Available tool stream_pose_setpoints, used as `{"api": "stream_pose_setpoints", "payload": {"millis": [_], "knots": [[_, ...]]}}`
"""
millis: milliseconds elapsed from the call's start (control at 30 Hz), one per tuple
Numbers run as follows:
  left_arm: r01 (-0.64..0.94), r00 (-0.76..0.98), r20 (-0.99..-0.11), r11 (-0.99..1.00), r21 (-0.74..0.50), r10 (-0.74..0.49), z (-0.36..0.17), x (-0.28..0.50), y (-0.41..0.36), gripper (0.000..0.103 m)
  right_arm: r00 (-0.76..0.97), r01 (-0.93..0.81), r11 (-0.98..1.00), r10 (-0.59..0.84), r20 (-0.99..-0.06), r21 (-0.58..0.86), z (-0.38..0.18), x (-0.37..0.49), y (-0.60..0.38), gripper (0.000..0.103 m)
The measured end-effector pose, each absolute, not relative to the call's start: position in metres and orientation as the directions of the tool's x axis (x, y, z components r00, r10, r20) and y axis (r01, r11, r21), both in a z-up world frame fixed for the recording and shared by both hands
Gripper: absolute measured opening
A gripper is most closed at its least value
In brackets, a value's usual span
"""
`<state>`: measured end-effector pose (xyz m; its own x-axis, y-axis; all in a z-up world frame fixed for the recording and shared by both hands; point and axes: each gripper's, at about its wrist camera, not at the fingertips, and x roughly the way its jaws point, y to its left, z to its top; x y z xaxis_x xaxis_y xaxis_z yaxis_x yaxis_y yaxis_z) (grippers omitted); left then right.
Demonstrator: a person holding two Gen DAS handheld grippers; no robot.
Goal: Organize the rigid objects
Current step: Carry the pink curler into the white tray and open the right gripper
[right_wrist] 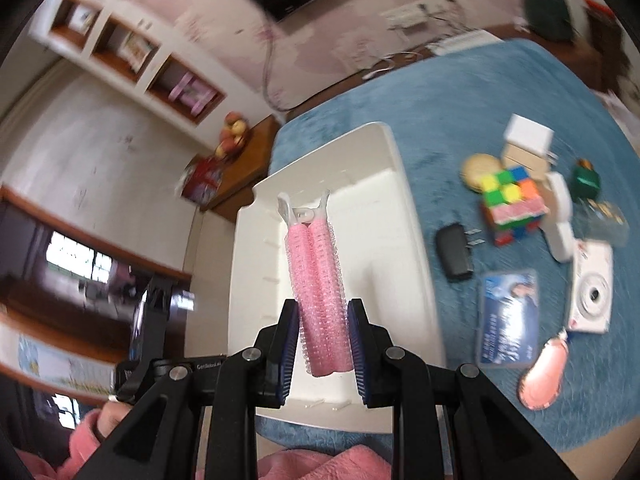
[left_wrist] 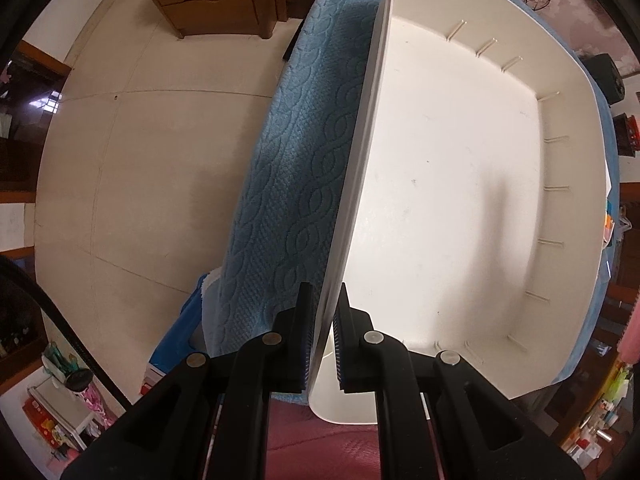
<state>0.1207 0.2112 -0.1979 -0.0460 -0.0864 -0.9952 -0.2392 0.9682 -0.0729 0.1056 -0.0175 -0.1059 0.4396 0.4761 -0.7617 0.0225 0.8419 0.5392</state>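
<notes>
L gripper (left_wrist: 323, 336) points down, fingers clamped on the near rim of the white plastic bin (left_wrist: 460, 184), which sits on the blue blanket (left_wrist: 288, 168) of a bed. R gripper (right_wrist: 324, 354) has fingers clamped on a pink hair-roller clip (right_wrist: 316, 280), held over the bin (right_wrist: 404, 248). Right of the bin on the blanket (right_wrist: 460, 120): Rubik's cube (right_wrist: 512, 204), black charger (right_wrist: 454, 250), white camera (right_wrist: 592, 292), blue card case (right_wrist: 506, 316), pink oval item (right_wrist: 542, 376), white box (right_wrist: 528, 136). Right-wrist view is blurred.

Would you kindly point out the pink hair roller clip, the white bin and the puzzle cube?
pink hair roller clip (right_wrist: 318, 280), right wrist view, roller body.
white bin (right_wrist: 412, 216), right wrist view, right rim.
puzzle cube (right_wrist: 512, 204), right wrist view, top face.
</notes>
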Motion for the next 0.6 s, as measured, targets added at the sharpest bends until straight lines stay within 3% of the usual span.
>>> {"api": "stream_pose_setpoints", "payload": {"millis": [267,533,600], "knots": [[-0.207,-0.016,-0.996,0.975,-0.078,-0.083,-0.193,0.118,0.212,0.01,0.375,-0.113,0.888,0.454,-0.809,0.446,-0.112,0.113,0.037,0.025],[-0.199,0.001,-0.996,0.976,-0.09,-0.092,-0.192,0.114,0.215,0.01,0.306,-0.126,0.895,0.445,-0.842,0.427,-0.13,0.109,0.055,0.029],[-0.199,0.003,-0.996,0.976,-0.092,-0.093,-0.192,0.113,0.215,0.01,0.313,-0.119,0.897,0.44,-0.841,0.425,-0.129,0.105,0.052,0.034]]}}
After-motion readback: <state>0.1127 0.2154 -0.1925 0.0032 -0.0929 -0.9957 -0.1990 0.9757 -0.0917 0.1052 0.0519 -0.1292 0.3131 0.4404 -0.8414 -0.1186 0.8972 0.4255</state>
